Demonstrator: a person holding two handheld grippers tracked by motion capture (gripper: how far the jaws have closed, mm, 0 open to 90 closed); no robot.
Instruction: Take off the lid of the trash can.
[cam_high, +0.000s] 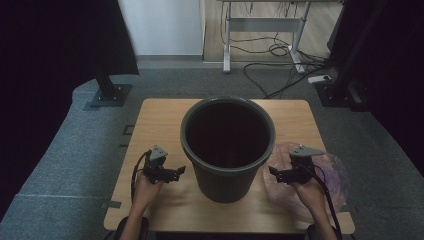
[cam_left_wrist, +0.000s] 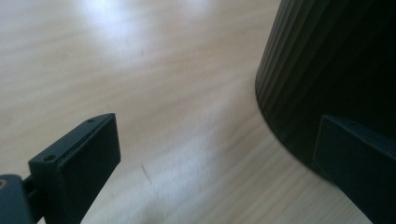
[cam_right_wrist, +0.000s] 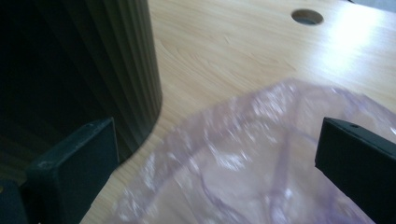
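So we've got the left hand-held gripper (cam_high: 181, 170) sitting low over the table (cam_high: 160, 120), jaws wide apart with nothing between them. In the left gripper view there's just bare wood in the gap, and the ribbed wall of the bin (cam_left_wrist: 327, 70) rises right behind the far jaw, very close, though we can't tell if it actually touches. From the high view this gripper points inward at the bin's lower left side, with our left hand (cam_high: 146, 186) wrapped around its body and the cable looping back on the left.

The right hand-held gripper (cam_high: 271, 171) is the mirror of that: jaws spread all the way, gripping nothing. It hovers over a crumpled clear plastic bag (cam_right_wrist: 261, 163) with a faint purple tint; in the right gripper view the bag lies flat on the table beneath the gap between the jaws, and its near edge runs up just beside the bin's base (cam_right_wrist: 140, 84). Our right hand (cam_high: 311, 190) holds the gripper over the bag's left part.

The bin (cam_high: 227, 145) itself is dark, round and upright, standing in the middle of the table between both grippers, its inside too dark to read. The bag (cam_high: 332, 172) spreads out to its right, reaching toward the table's right edge. A round cable hole (cam_right_wrist: 307, 16) shows in the tabletop farther off. Beyond the table there's grey carpet (cam_high: 60, 150) and a white desk frame (cam_high: 262, 25) with cables under it.
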